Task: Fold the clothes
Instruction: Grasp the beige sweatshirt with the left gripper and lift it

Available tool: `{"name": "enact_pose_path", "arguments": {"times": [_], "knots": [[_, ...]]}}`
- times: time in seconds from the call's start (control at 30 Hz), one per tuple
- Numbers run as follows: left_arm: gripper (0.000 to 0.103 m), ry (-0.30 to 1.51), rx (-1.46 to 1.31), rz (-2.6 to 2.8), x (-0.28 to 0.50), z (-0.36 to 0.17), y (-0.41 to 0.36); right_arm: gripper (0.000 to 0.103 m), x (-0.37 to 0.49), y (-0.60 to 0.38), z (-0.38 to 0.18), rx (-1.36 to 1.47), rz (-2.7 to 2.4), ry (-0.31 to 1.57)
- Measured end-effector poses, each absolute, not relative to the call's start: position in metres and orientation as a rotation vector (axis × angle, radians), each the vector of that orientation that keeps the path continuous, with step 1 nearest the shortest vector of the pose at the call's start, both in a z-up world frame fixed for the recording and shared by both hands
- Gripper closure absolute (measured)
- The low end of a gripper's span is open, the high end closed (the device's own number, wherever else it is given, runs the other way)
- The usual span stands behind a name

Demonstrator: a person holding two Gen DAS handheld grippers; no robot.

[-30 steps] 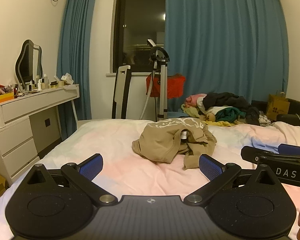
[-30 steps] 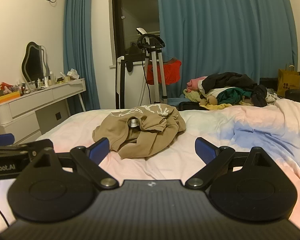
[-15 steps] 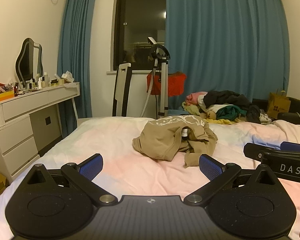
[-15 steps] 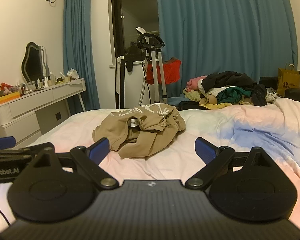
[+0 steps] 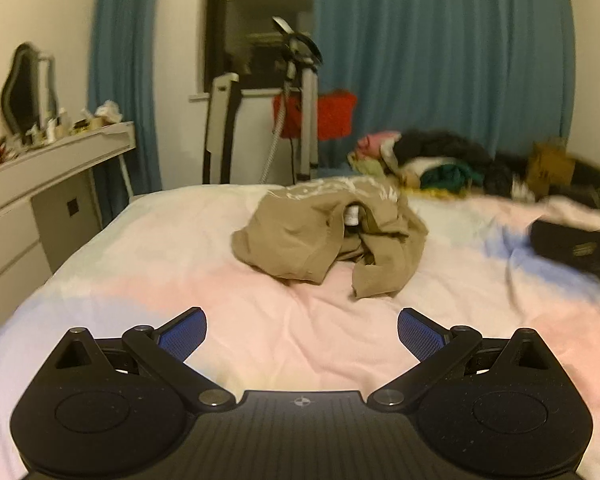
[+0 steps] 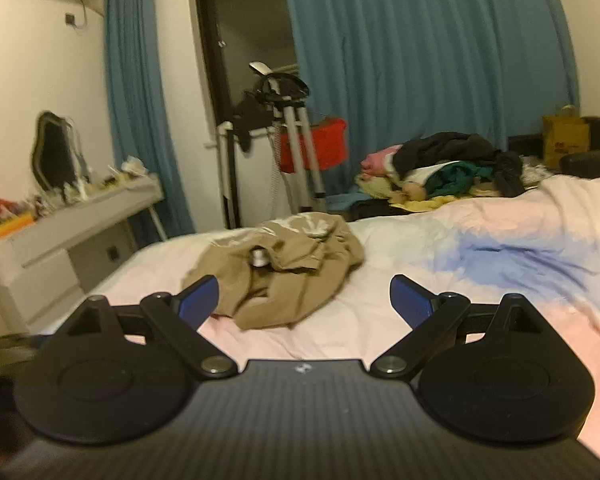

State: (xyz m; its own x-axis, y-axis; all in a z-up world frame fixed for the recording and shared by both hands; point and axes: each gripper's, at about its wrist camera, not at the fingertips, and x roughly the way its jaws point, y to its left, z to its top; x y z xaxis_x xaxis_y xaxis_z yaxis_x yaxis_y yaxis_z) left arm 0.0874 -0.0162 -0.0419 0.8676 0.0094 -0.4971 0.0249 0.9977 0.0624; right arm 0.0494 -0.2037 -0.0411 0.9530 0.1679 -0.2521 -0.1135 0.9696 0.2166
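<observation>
Tan garment (image 5: 332,236) crumpled mid-bed (image 5: 180,264), unfolded. Left gripper (image 5: 302,332) and right gripper (image 6: 304,296) short of it, fingers spread wide, holding nothing. Risks — pinching bunched layers together, snagging the sheet beneath, or dragging the heap instead of spreading it.

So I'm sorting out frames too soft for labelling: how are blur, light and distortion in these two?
Left wrist view: warm dim indoor light, the tan garment fairly sharp, the right edge smeared by motion, fisheye bending the curtains. Right wrist view: softer all over, the dresser and garment blurred, the gripper's pads crisp.
</observation>
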Motion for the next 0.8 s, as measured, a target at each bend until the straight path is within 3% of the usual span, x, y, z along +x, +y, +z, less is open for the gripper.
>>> {"name": "enact_pose_path", "arguments": {"times": [0.13,0.27,0.53,0.57,0.63,0.67,0.7,0.73,0.8], "knots": [[0.015,0.61,0.099,0.044,0.149,-0.064,-0.011,0.009,0.057,-0.206,-0.046,0.205,0.137,0.256],[0.02,0.617,0.113,0.057,0.193,-0.083,-0.006,0.009,0.076,-0.208,-0.056,0.205,0.128,0.264],[0.029,0.456,0.24,-0.037,0.216,-0.112,-0.027,0.009,0.122,-0.214,-0.086,0.23,0.133,0.344],[0.035,0.434,0.238,-0.014,0.218,-0.113,-0.028,0.009,0.125,-0.214,-0.088,0.228,0.134,0.346],[0.068,0.416,0.206,0.009,0.223,-0.111,-0.025,0.009,0.131,-0.214,-0.093,0.225,0.135,0.349],[0.074,0.404,0.179,0.019,0.224,-0.108,-0.022,0.009,0.134,-0.214,-0.095,0.223,0.136,0.351],[0.09,0.39,0.148,0.029,0.224,-0.105,-0.017,0.009,0.137,-0.214,-0.098,0.222,0.137,0.352],[0.099,0.366,0.124,0.041,0.221,-0.099,-0.013,0.009,0.14,-0.214,-0.1,0.22,0.137,0.354],[0.102,0.306,0.091,0.058,0.209,-0.085,-0.004,0.009,0.146,-0.214,-0.105,0.217,0.139,0.357]]}}
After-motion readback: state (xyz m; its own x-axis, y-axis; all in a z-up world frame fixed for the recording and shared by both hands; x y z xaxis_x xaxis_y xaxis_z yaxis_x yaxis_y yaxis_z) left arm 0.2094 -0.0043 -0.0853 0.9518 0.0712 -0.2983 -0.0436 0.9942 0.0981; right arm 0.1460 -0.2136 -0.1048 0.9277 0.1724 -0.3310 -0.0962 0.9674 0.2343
